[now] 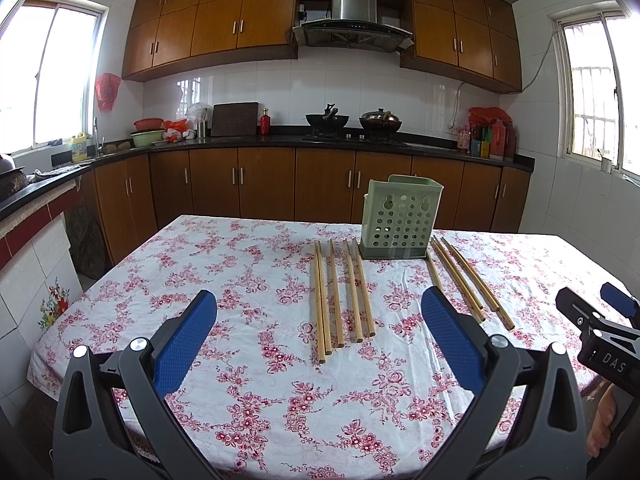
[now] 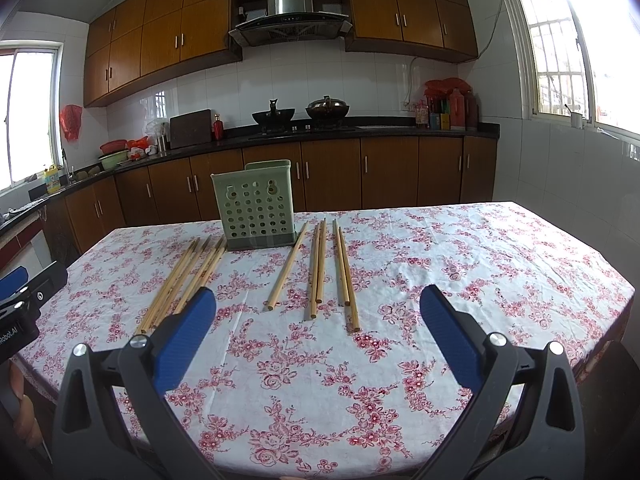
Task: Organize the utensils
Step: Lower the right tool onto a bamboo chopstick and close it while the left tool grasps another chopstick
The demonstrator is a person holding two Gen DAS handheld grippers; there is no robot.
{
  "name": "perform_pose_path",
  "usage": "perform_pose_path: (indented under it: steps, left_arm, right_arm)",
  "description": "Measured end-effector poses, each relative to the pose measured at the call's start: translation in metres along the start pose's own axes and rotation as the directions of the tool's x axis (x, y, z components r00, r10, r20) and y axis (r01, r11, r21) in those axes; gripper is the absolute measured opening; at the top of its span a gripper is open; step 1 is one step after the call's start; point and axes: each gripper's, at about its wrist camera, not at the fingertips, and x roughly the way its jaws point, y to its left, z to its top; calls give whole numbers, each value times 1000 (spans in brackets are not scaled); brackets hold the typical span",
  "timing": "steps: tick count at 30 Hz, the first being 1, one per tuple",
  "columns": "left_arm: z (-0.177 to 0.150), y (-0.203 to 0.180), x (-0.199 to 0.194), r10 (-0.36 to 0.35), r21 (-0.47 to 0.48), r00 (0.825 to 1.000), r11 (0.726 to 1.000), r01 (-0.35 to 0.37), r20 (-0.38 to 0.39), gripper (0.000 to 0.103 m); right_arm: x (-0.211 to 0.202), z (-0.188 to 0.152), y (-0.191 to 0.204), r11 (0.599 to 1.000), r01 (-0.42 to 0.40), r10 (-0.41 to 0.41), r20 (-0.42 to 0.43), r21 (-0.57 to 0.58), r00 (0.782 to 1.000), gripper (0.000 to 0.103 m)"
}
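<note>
A pale green perforated utensil holder (image 1: 400,220) (image 2: 256,208) stands upright near the far middle of the floral-clothed table (image 1: 248,392) (image 2: 460,264). Wooden chopsticks lie flat in two groups: a left group (image 1: 344,292) (image 2: 184,280) and a right group (image 1: 464,280) (image 2: 320,268) either side of the holder. My left gripper (image 1: 320,308) is open and empty, hovering over the table's near side, short of the left group. My right gripper (image 2: 318,304) is open and empty, short of the right group; it also shows at the left wrist view's right edge (image 1: 596,312).
The table's far edge runs just behind the holder. Beyond it are brown kitchen cabinets (image 1: 280,184), a counter with two woks (image 1: 352,120) on a stove, and a range hood (image 1: 352,20). Windows on both side walls.
</note>
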Motion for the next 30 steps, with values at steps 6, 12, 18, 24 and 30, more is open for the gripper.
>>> perform_pose_path:
  steps: [6,12,18,24,30]
  left_arm:
    - [-2,8,29,72,9,992,997,-71,-100,101]
    - [3,36,76,83,-49,956,994,-101,-282,101]
    - [12,58,108,63,-96,923,990,-107,-379,101]
    - [15,65,130,12,-113,907,991,-65,-422,101]
    - [10,59,152,-45,-117,886,993,-10,-462,74]
  right_arm:
    - [20,4,-8,1000,13,-11,-66,28,998,99]
    - [73,16,-35,993,84,-66,-213,78,975,98]
    - [138,10,-56,991,69,-16,-415,112,910,61]
    - [170,-14,-41,999,37,-23,-539,14,842,38]
    - [173,-15,-37,997,62,-81,-514,-54,854,9]
